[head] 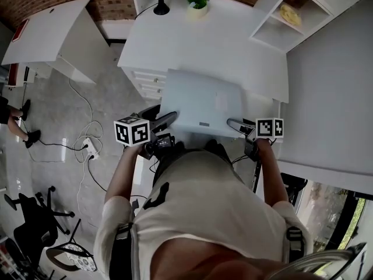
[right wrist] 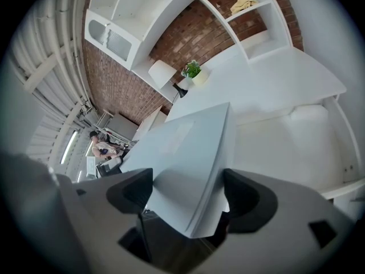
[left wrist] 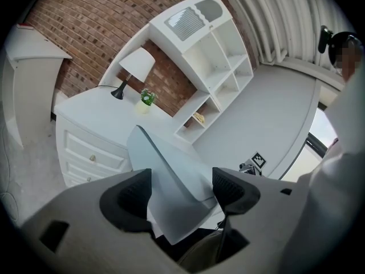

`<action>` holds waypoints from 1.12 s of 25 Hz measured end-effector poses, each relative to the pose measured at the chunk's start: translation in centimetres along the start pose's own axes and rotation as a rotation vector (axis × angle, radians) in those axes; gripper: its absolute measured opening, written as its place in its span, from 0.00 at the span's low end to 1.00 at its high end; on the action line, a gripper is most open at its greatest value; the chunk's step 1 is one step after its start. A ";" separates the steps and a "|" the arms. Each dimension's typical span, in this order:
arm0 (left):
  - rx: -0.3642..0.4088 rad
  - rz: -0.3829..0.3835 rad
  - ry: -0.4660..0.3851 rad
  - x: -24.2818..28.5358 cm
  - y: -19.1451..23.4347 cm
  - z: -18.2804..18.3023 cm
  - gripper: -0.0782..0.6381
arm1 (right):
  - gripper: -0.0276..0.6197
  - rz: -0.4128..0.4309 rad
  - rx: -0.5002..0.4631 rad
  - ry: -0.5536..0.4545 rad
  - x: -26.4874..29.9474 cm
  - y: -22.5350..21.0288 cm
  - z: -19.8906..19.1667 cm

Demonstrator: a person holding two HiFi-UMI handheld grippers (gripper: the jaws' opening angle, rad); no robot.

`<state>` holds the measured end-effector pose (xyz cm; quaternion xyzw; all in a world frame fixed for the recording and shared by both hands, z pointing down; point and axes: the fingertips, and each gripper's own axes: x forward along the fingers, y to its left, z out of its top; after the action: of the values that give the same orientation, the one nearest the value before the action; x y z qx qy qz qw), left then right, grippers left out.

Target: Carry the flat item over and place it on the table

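Two-handed hold: the flat grey item [head: 201,101] lies over the near edge of the white table [head: 221,45], possibly just clear of it. Fingers of left gripper [head: 169,120] and right gripper [head: 235,123] each pinch a near corner.

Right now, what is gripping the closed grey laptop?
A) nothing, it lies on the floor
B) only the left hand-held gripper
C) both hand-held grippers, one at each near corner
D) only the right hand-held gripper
C: in the head view the left hand-held gripper and the right hand-held gripper sit at the near corners of the closed grey laptop. Each gripper view shows the laptop's edge between that gripper's jaws.
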<state>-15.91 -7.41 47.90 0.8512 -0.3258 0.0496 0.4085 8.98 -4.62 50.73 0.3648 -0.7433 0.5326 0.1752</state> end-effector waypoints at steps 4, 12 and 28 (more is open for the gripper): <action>0.014 -0.007 0.008 1.1 1.0 1.7 0.58 | 0.63 -0.005 0.015 -0.021 0.5 -0.1 1.5; 0.020 0.023 0.053 6.4 4.8 5.8 0.58 | 0.63 0.019 0.028 -0.021 3.9 -3.4 7.8; 0.049 0.159 0.245 14.3 11.6 4.8 0.58 | 0.63 -0.015 0.015 -0.023 8.3 -9.8 14.7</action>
<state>-12.49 -23.59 57.45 0.8201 -0.3383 0.1933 0.4190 12.48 -22.73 57.18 0.3780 -0.7386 0.5323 0.1680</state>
